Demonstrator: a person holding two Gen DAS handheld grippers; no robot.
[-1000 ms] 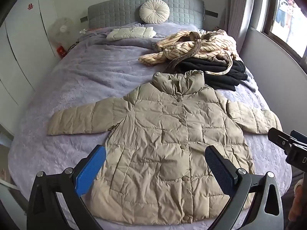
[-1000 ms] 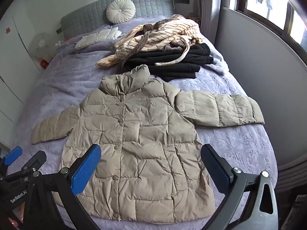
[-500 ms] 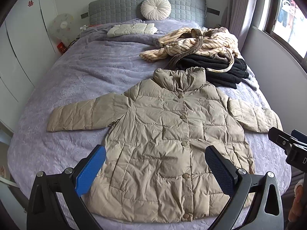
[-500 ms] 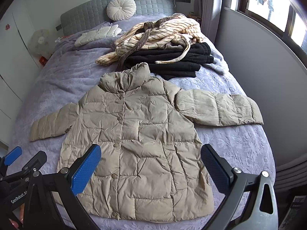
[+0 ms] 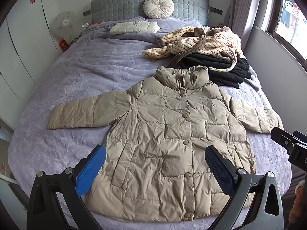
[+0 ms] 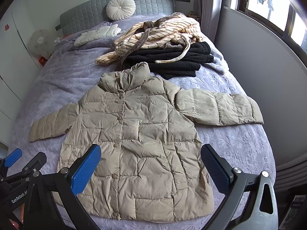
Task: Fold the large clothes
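One beige padded jacket lies face up in the lower middle of both frames on the bed, buttoned shut with its two sleeves stretched out to either side. That flat spread looks deliberate, so sleeves and sides can be turned inward for folding. The left hand-held gripper hangs above the hem with its fingers spread wide and nothing between them; the right hand-held gripper does the same, likely poised to reach for the cloth. Beyond the collar, in the upper right, one striped garment is heaped on one folded black garment, probably waiting their turn. One folded white piece and one round cushion sit by the headboard.
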